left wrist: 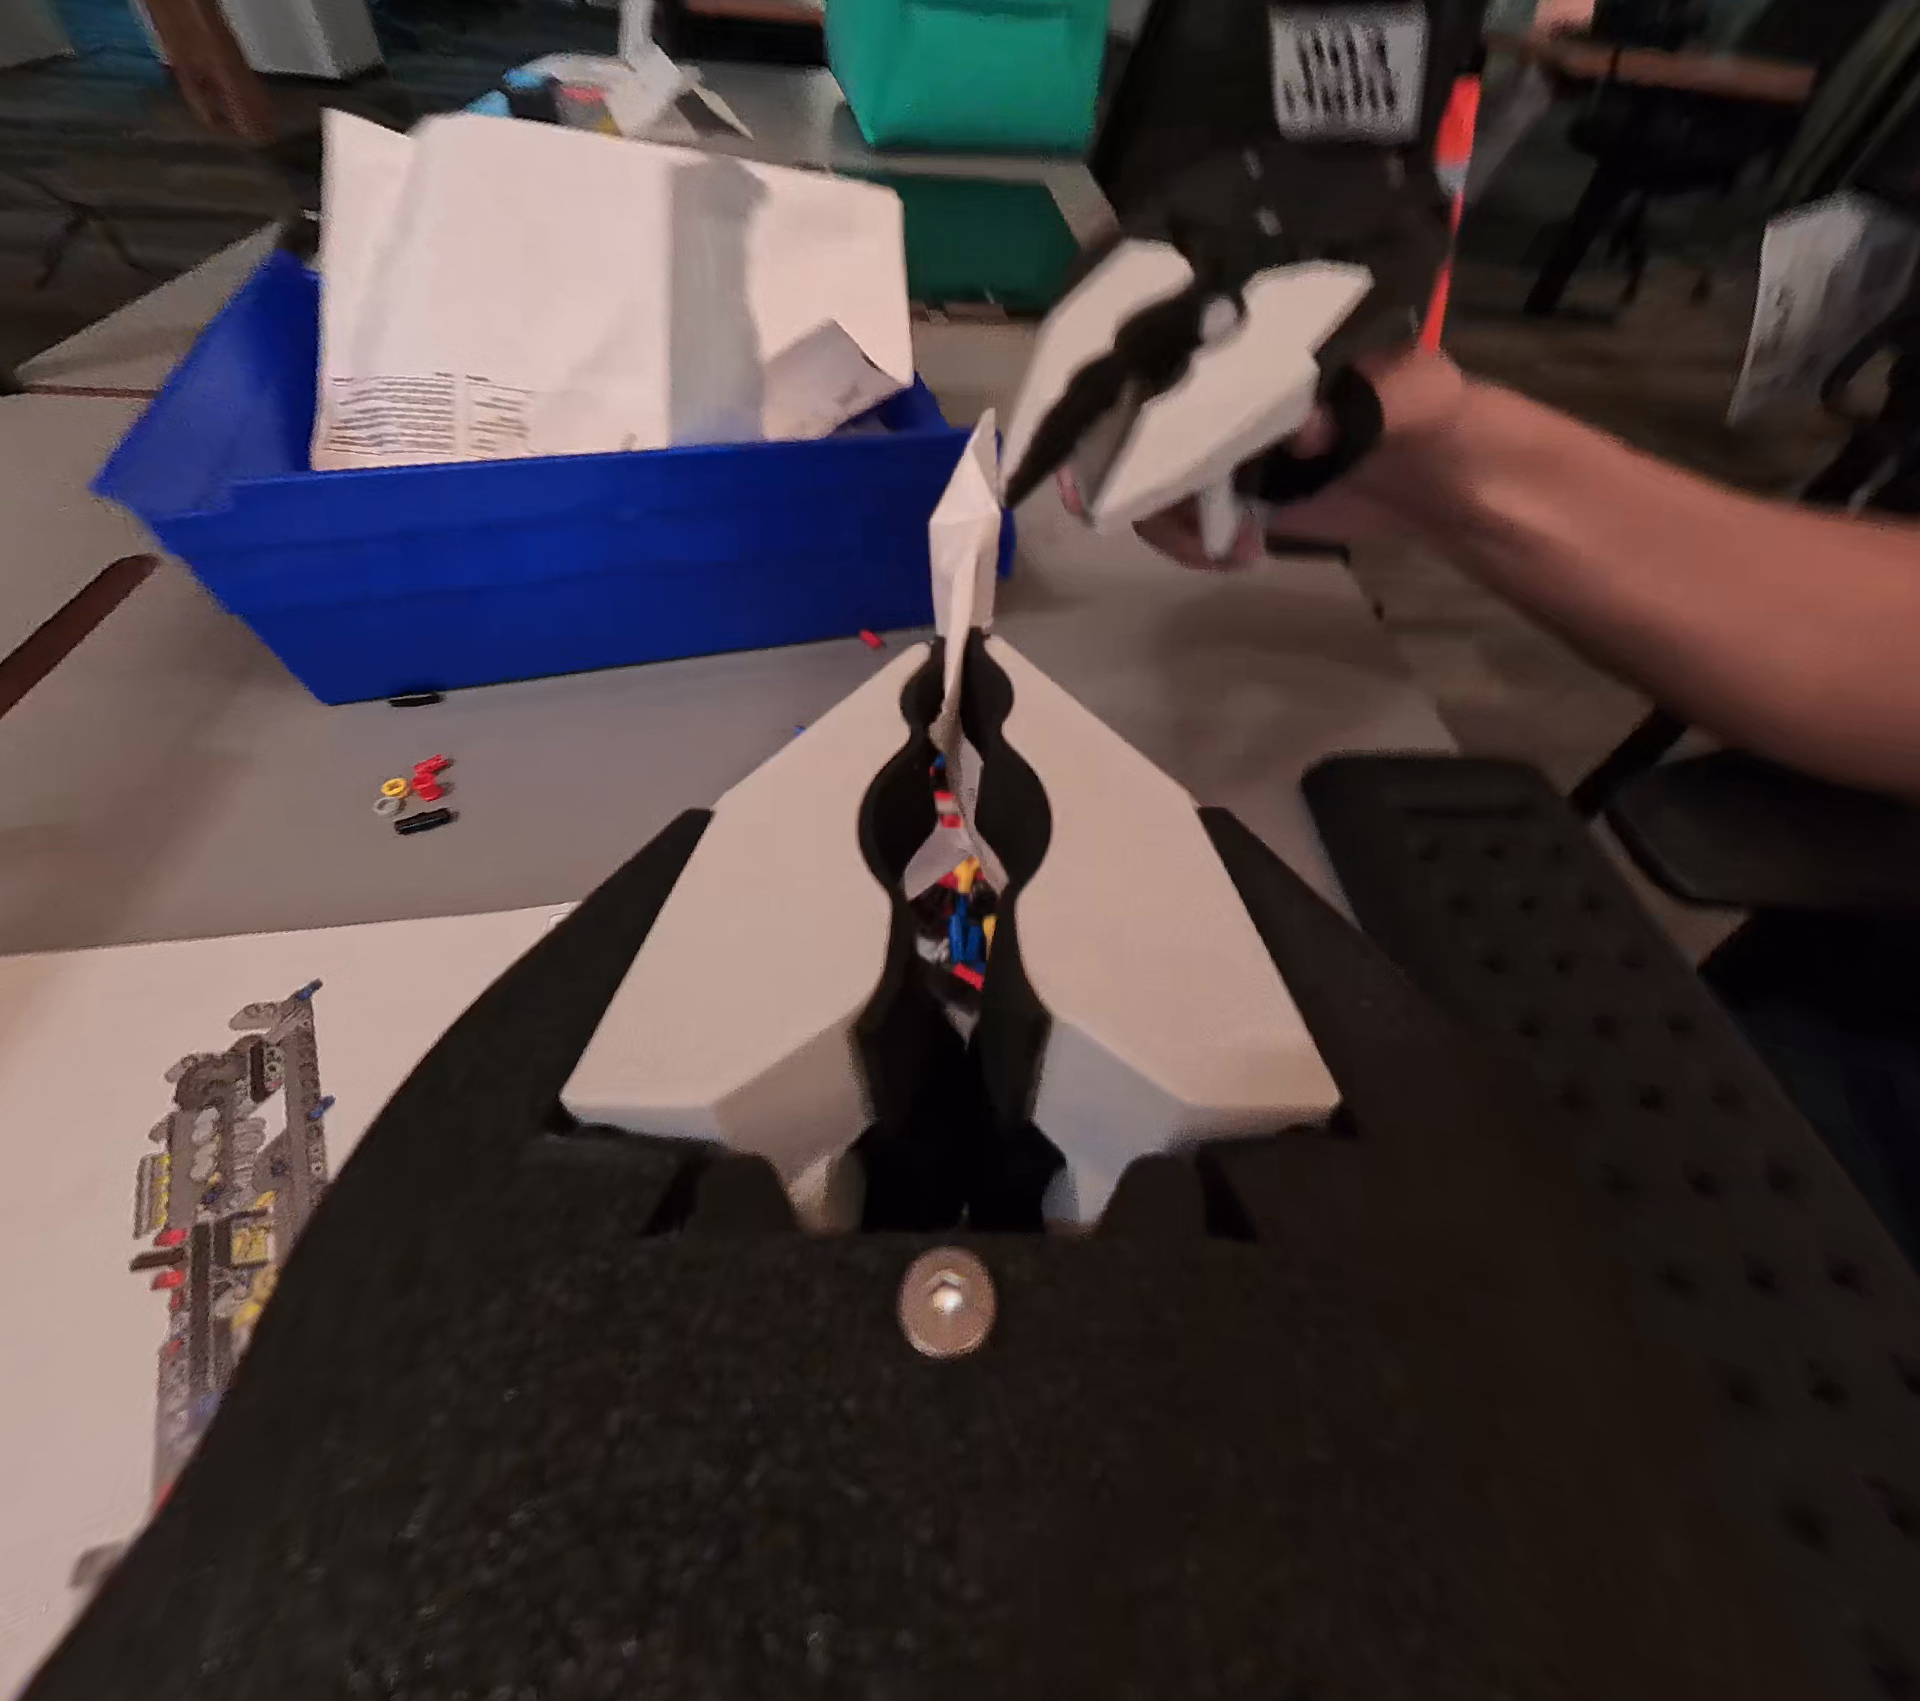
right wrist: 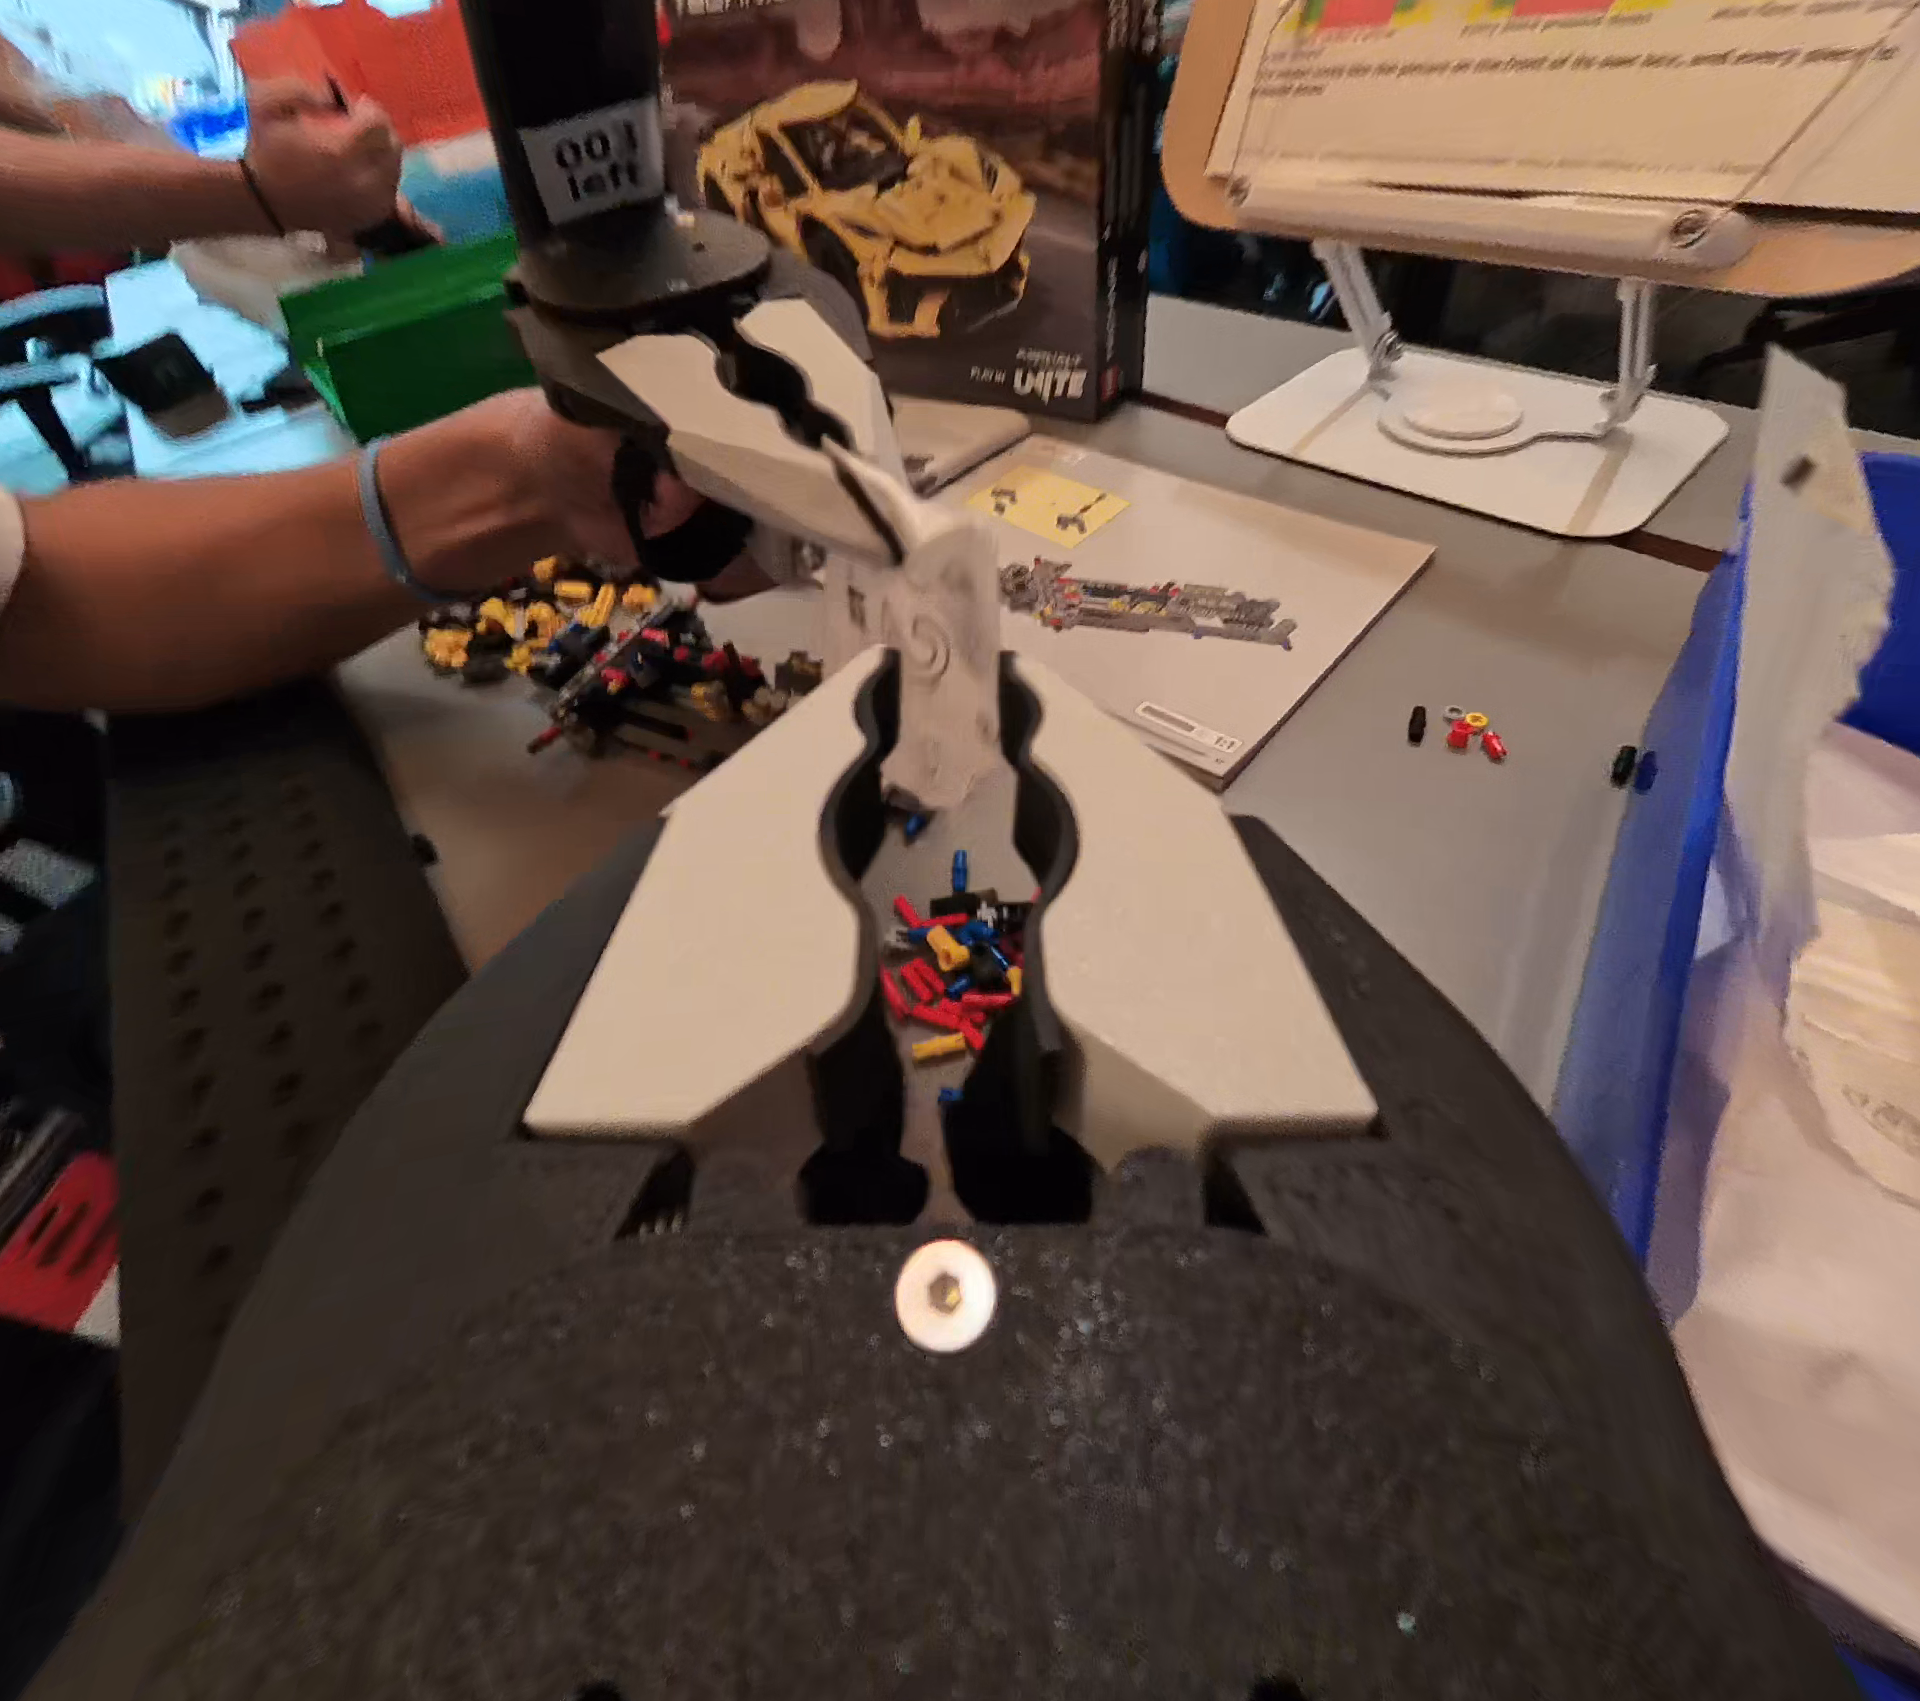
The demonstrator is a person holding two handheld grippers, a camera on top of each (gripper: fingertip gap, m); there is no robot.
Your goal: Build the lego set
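Early days: left gripper [left wrist: 956, 664] and right gripper [right wrist: 940, 695] both pinch the crumpled white paper parts bag [right wrist: 940, 612], small coloured pins [right wrist: 956, 965] spilled below, the dark, partly assembled chassis [right wrist: 644, 685] far from finished.

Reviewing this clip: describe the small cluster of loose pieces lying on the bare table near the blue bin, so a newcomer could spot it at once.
Start at the blue bin stuffed with white paper. On the grey table just in front of it, beyond the open instruction booklet, lies the small cluster: red bits, a yellow ring, a grey ring and a black pin. Unlike the big heap below the grippers, it holds only a few pieces.
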